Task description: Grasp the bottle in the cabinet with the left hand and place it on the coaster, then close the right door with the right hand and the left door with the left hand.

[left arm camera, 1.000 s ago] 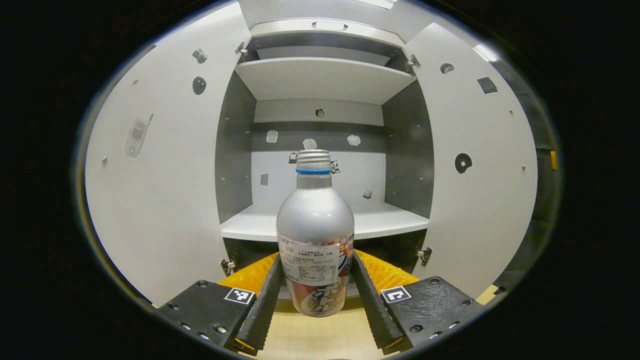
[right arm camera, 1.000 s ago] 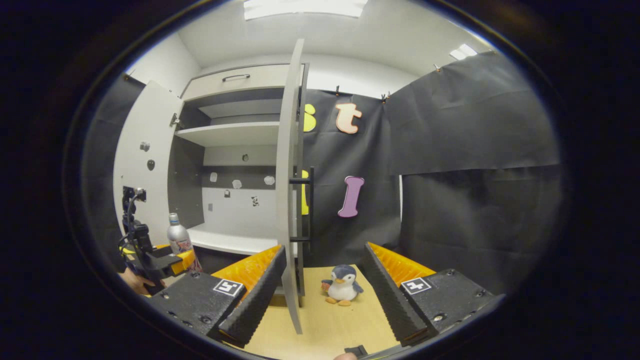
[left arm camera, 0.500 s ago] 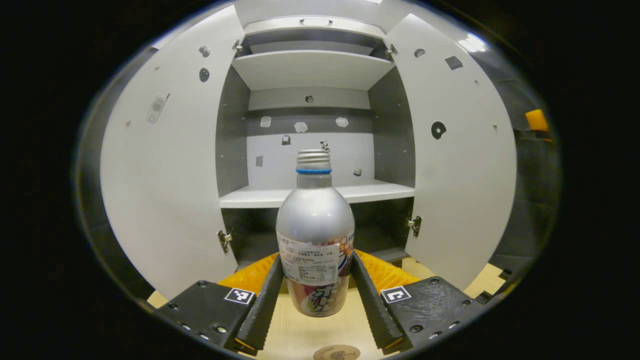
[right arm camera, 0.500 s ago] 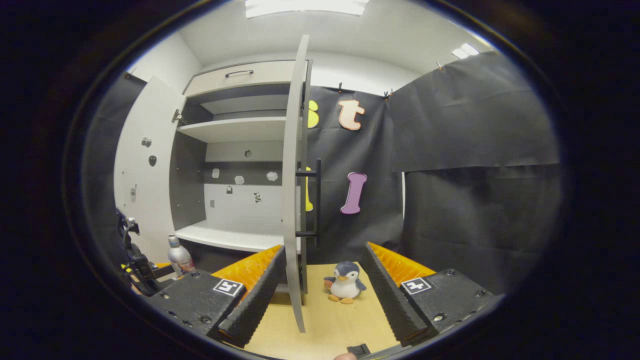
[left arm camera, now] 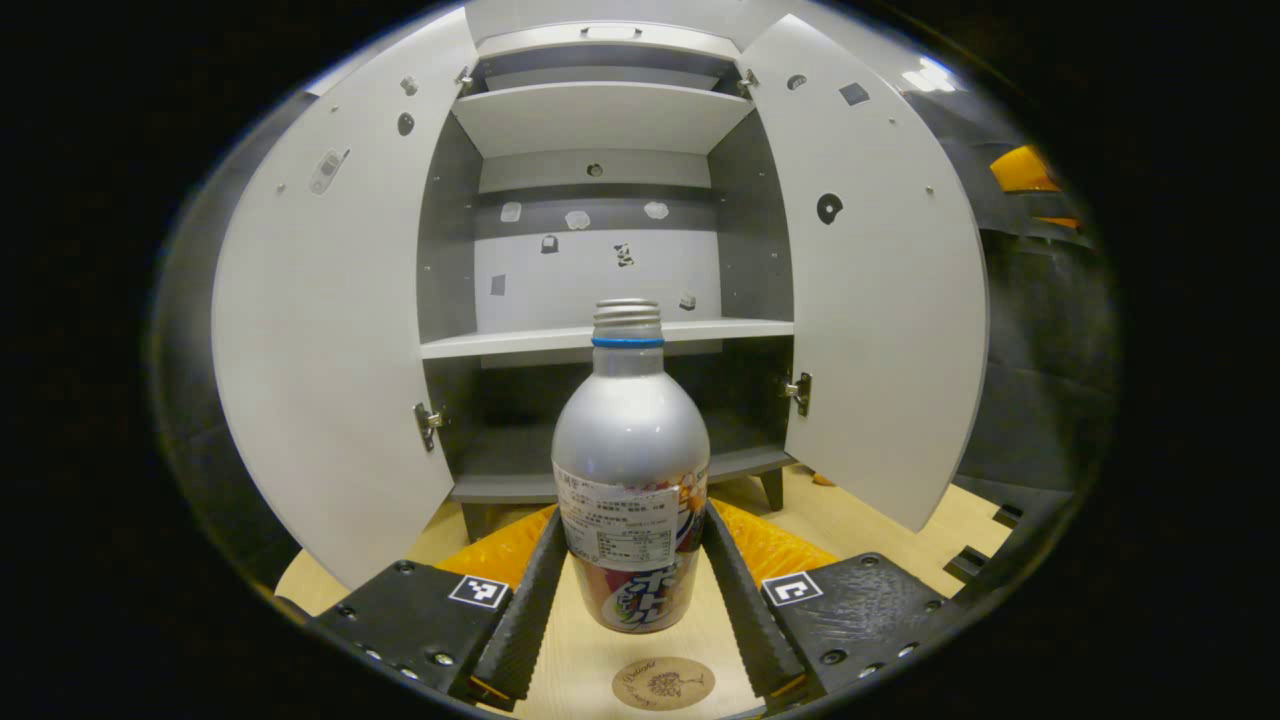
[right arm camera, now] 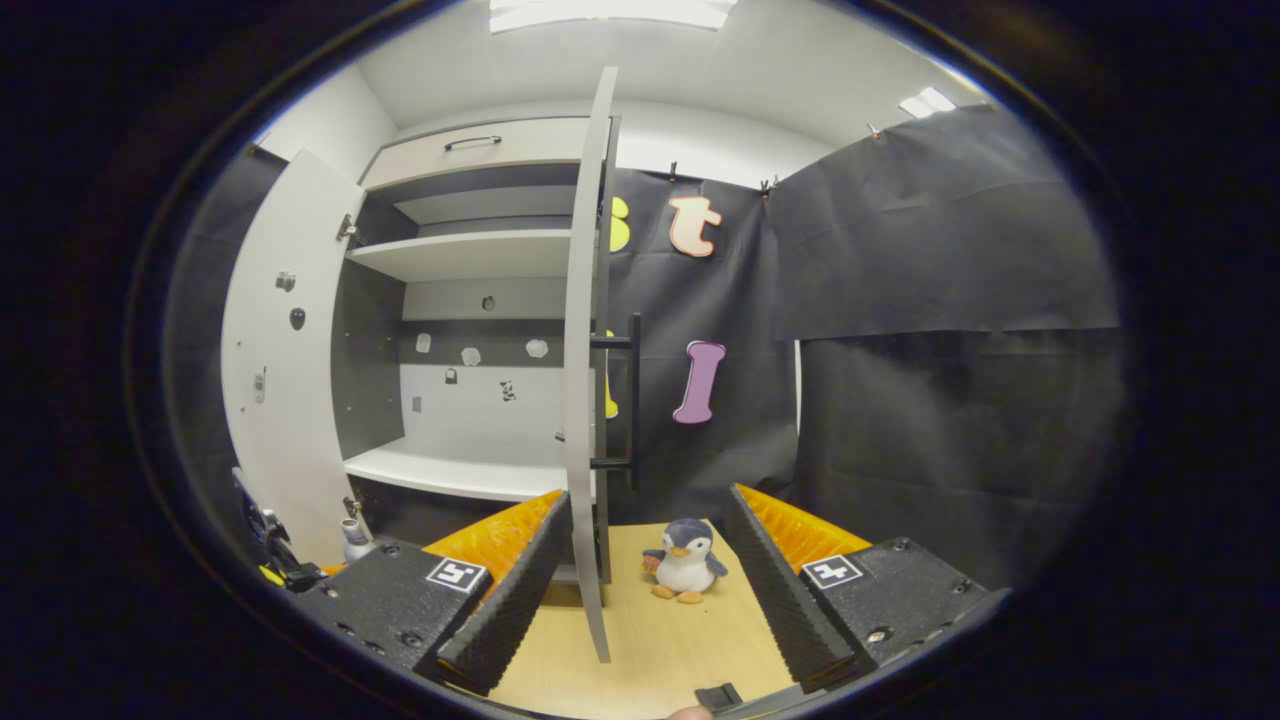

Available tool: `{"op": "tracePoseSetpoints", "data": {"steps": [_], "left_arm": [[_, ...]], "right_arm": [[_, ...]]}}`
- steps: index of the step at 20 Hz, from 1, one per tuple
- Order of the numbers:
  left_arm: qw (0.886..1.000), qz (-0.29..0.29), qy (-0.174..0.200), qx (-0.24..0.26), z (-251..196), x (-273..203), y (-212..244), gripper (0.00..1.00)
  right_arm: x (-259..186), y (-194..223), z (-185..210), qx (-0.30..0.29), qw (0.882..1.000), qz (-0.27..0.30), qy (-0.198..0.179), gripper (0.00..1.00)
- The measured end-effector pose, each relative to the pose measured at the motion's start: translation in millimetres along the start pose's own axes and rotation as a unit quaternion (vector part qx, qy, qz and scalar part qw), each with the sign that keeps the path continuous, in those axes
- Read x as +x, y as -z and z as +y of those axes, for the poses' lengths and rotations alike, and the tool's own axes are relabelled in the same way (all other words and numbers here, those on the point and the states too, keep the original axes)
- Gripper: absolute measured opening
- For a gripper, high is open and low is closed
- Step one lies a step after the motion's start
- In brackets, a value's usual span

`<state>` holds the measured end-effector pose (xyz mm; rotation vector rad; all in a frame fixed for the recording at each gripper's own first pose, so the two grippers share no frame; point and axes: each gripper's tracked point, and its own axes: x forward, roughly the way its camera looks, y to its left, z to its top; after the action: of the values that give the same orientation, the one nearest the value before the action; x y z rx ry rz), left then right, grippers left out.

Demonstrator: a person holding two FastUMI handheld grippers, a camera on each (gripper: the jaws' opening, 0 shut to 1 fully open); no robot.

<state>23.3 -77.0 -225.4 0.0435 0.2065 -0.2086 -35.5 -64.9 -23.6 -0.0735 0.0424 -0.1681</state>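
The left gripper (left arm camera: 632, 590) held the silver bottle (left arm camera: 630, 470) tight, one finger pressed on each side. The bottle stood straight up, out in front of the cabinet (left arm camera: 600, 250), just above the round coaster (left arm camera: 663, 684) on the wooden table (left arm camera: 860, 520). Both doors were open. The right gripper (right arm camera: 645, 590) had its fingers wide apart and held nothing, with the right door (right arm camera: 583, 350) edge-on in front of it and a toy penguin (right arm camera: 685, 560) nearby.

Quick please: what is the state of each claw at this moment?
Left claw: closed on the bottle, above the coaster.
Right claw: open, holding nothing.
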Motion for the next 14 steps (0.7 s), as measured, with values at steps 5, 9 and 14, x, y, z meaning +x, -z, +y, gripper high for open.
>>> {"op": "tracePoseSetpoints", "data": {"steps": [5,9,14], "left_arm": [[1.0,0.018,0.005,0.012,-5.8,-4.7,35.1,0.77],[0.999,0.047,0.022,0.0,-17.8,-6.2,70.6,0.77],[0.997,0.074,0.024,-0.018,-25.0,-7.8,105.8,0.82]], "right_arm": [[-3.6,4.6,-2.6,0.005,1.0,0.012,0.012,1.0],[-4.5,13.1,4.7,-0.008,0.999,0.03,0.011,1.0],[-7.0,17.8,14.9,-0.018,0.999,0.04,0.01,0.98]]}}
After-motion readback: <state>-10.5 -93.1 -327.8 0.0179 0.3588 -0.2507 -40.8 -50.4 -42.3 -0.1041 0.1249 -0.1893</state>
